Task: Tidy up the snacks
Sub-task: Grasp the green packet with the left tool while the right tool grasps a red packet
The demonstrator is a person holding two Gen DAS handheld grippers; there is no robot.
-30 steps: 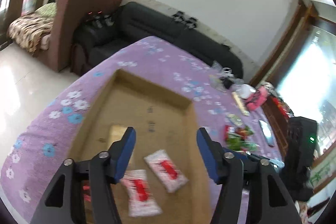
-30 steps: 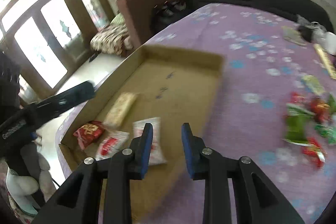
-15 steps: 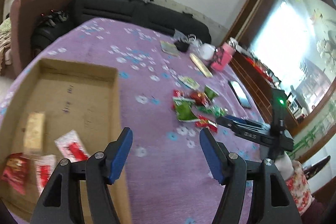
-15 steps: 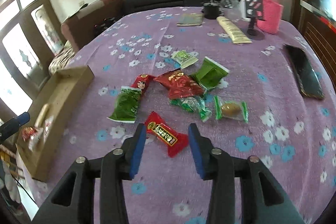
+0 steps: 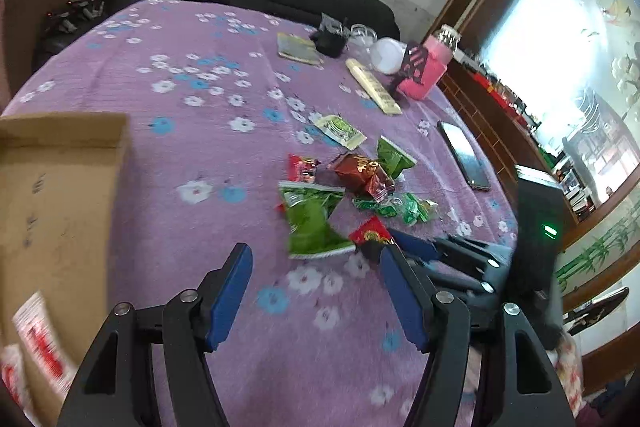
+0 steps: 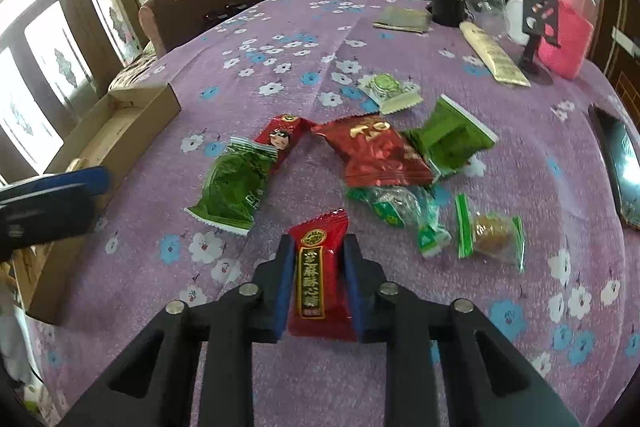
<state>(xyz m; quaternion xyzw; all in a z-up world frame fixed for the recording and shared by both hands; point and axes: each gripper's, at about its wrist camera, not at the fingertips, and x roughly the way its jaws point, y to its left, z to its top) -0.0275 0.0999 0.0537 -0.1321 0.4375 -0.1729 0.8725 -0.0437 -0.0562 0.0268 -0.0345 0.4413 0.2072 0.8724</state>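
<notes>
The right gripper [image 6: 318, 269] is sitting low in the frame's centre, its jaws having just been closing and now pinching a red candy packet [image 6: 320, 267] on the purple flowered tabletop [image 6: 280, 75]. The left gripper [image 5: 316, 291] is hovering with jaws wide apart, holding nothing. The cardboard box [image 5: 60, 187] is lying at the left edge.

purple floral tablecloth [image 6: 280, 39], red snack packet [image 6: 318, 271]

Glossy red foil snack wrapper [image 6: 320, 275] between matt blue gripper pads [image 6: 283, 287]; matt brown cardboard box [image 6: 116, 131] at left; purple flowered cloth table cover [image 6: 280, 39], lightly textured.
</notes>
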